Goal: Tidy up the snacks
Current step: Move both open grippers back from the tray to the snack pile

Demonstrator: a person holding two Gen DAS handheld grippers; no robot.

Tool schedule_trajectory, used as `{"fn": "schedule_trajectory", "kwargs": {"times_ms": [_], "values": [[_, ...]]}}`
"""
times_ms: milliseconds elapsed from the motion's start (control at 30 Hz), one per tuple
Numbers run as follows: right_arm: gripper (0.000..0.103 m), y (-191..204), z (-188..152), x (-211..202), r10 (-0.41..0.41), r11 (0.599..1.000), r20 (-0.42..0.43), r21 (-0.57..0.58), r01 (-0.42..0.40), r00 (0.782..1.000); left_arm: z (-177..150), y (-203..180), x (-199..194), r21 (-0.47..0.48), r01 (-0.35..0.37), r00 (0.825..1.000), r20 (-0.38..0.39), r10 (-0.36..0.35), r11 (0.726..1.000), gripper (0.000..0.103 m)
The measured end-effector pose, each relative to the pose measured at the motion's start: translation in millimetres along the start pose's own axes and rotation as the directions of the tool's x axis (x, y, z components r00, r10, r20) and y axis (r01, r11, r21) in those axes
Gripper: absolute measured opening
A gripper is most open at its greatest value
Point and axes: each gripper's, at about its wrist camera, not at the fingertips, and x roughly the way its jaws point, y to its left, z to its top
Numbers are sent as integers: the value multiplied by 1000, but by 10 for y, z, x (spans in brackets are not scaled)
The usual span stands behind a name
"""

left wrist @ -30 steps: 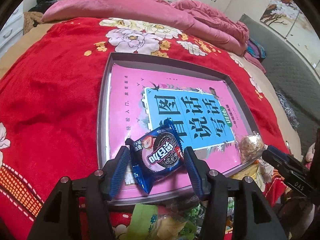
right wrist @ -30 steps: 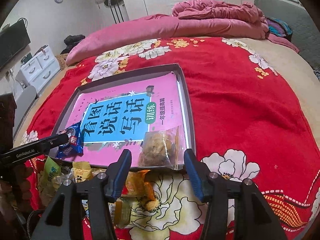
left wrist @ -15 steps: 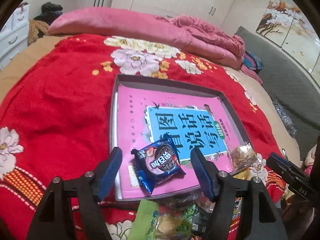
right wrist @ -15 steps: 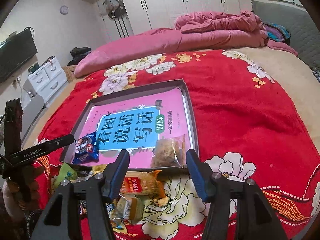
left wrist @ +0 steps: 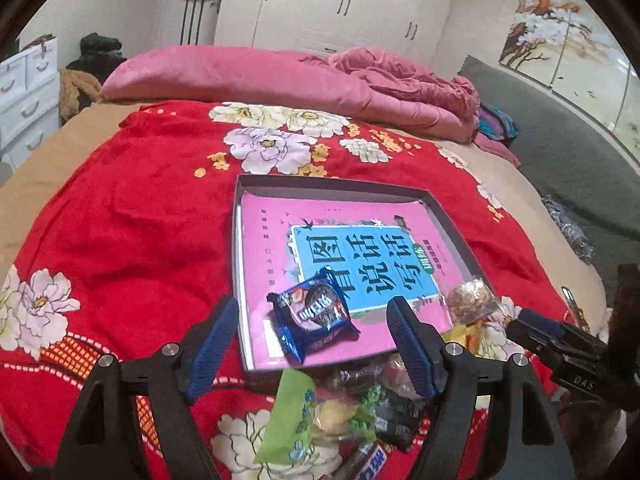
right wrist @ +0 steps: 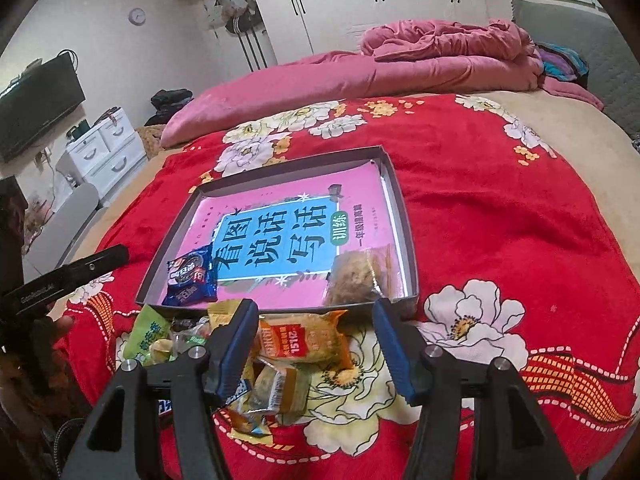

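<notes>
Left wrist view: my left gripper [left wrist: 312, 340] has just been opening, jaws wide w/ nothing pinched. The blue cookie pack [left wrist: 312, 316] lies in the tray [left wrist: 336, 184] at its near left corner; the clear snack bag [right wrist: 360, 276] sits at the near right. My right gripper [right wrist: 316, 340] is released, hovering over the loose snack pile [right wrist: 296, 356] just outside the tray's near edge. Risk: wrappers overlap, so I may grab two. Far half of the tray is free.

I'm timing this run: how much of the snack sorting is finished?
Done: a blue cookie pack and a clear-wrapped pastry lie in the tray. In hand: nothing; the left tongs, jaws just opened, and right tongs are empty. Left: the snack pile on the blanket beside the tray.
</notes>
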Motion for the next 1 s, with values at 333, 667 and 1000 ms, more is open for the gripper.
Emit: {"fn": "schedule_trajectory", "kwargs": {"times_ms": [333, 667, 1000], "values": [[64, 68, -56, -84, 14, 1000, 9, -11, -14, 1000, -150, 6, -191, 16, -9, 1000, -14, 9, 1000, 78], [65, 63, -136, -134, 19, 1000, -3, -8, -19, 1000, -322, -88, -253, 57, 8, 998, -58, -4, 998, 78], [65, 84, -295, -113, 23, 1000, -41, -18, -23, 999, -587, -250, -243, 147, 25, 992, -126, -7, 989, 78]]}}
